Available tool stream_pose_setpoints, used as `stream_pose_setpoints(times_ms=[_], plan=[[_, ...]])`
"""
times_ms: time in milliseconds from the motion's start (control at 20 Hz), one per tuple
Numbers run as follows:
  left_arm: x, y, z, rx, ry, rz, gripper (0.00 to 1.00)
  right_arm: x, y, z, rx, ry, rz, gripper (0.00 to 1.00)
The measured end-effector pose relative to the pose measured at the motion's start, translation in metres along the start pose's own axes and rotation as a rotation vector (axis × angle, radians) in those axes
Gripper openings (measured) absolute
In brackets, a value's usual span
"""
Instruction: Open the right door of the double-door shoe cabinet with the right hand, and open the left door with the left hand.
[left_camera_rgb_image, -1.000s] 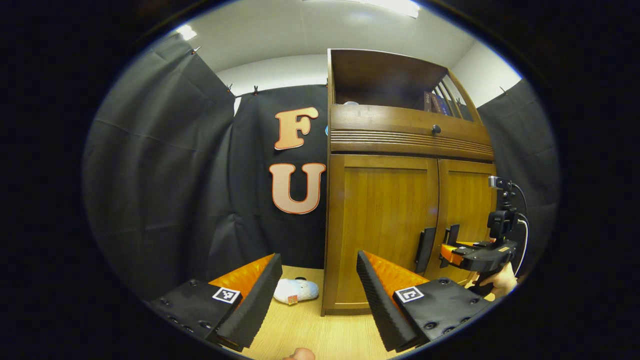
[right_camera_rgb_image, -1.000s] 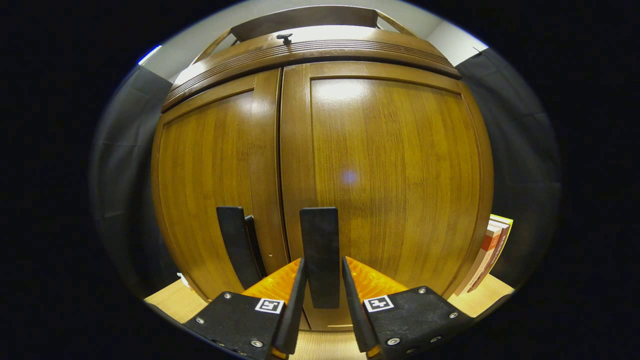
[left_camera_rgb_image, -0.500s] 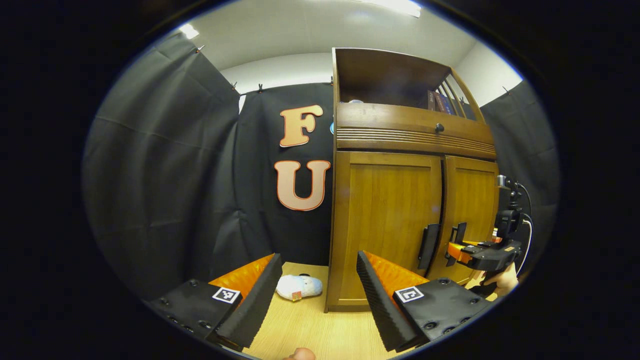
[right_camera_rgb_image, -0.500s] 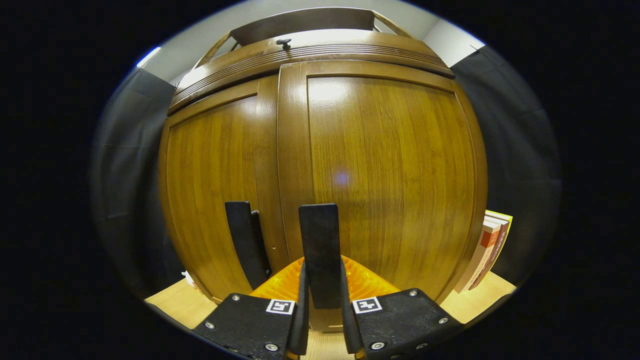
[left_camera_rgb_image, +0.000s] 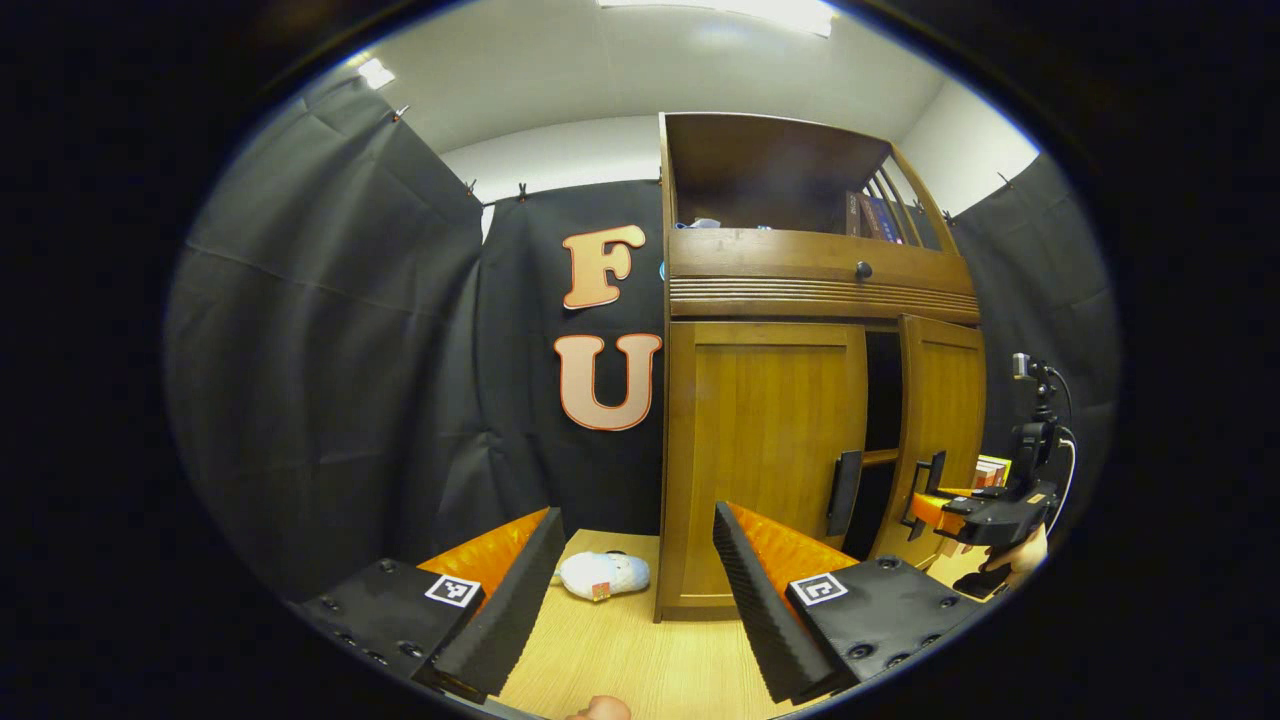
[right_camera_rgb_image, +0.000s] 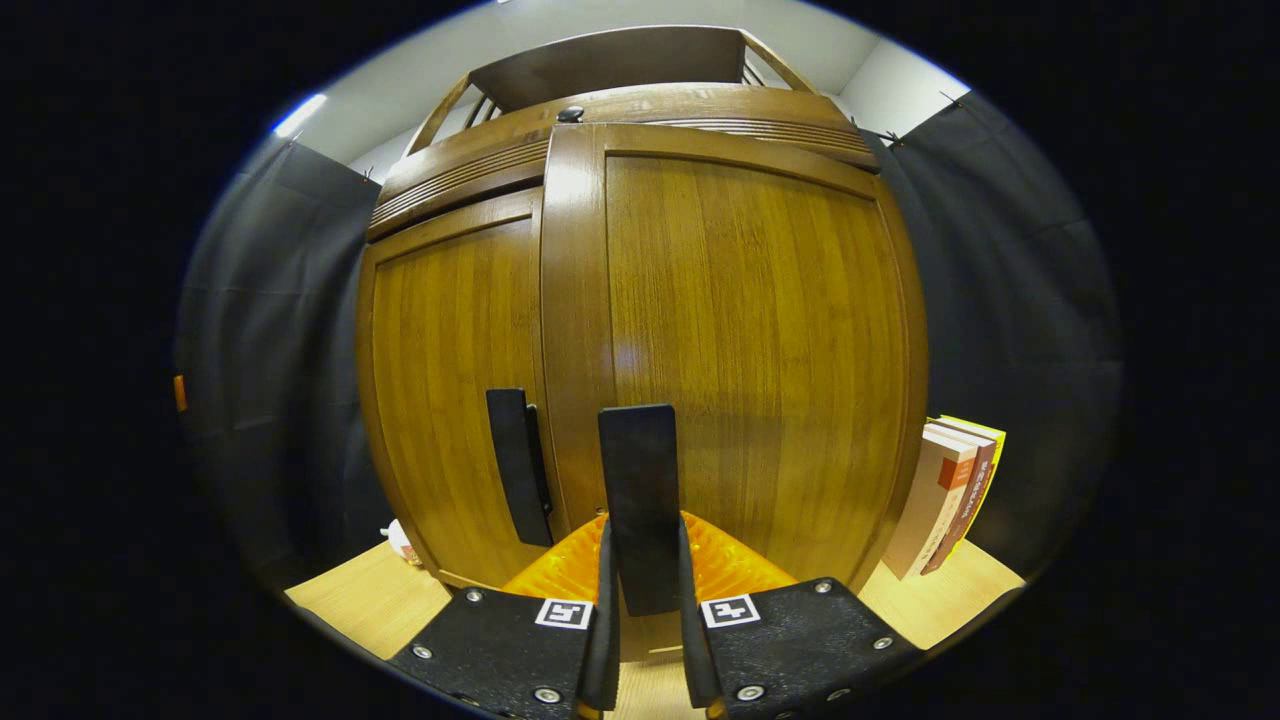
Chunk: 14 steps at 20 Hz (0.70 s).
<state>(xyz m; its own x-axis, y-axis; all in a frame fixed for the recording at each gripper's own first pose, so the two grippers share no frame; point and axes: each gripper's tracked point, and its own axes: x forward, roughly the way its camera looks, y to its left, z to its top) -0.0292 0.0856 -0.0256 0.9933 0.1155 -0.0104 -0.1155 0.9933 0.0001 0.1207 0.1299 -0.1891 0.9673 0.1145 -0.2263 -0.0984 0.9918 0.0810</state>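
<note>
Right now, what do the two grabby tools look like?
The left gripper has wide black fingers with ridged pads, orange behind them, and a small black-and-white square marker on each. The right gripper looks the same; in the left gripper view it carries a small camera on a post with a white cable.

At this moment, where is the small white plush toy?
In the left gripper view, the white plush toy lies on the wooden floor, just left of the shoe cabinet at its base, in front of the black cloth wall.
</note>
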Motion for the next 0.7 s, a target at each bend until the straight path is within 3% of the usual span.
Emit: stream_pose_setpoints(times_ms=[50,200,250,300,400,500,700], plan=[[-0.002,-0.001,0.0,-0.002,0.001,-0.002,0.93,-0.003,-0.001,0.0,-0.004,-0.002,0.001,0.25],[-0.008,-0.003,-0.002,-0.011,0.008,-0.008,0.93,-0.015,-0.005,0.001,-0.009,-0.006,0.001,0.2],[-0.009,-0.003,-0.003,-0.014,0.011,-0.009,0.93,-0.019,-0.007,0.001,-0.009,-0.008,0.0,0.25],[-0.01,-0.005,-0.003,-0.016,0.011,-0.012,0.93,-0.022,-0.009,0.001,-0.012,-0.009,0.001,0.2],[-0.015,-0.005,-0.003,-0.019,0.01,-0.015,0.93,-0.027,-0.012,-0.001,-0.012,-0.011,-0.003,0.25],[-0.019,-0.008,-0.002,-0.022,0.007,-0.021,0.93,-0.033,-0.016,-0.001,-0.015,-0.013,-0.007,0.2],[-0.027,-0.012,0.001,-0.025,0.0,-0.031,0.93,-0.047,-0.025,-0.001,-0.015,-0.014,-0.02,0.24]])
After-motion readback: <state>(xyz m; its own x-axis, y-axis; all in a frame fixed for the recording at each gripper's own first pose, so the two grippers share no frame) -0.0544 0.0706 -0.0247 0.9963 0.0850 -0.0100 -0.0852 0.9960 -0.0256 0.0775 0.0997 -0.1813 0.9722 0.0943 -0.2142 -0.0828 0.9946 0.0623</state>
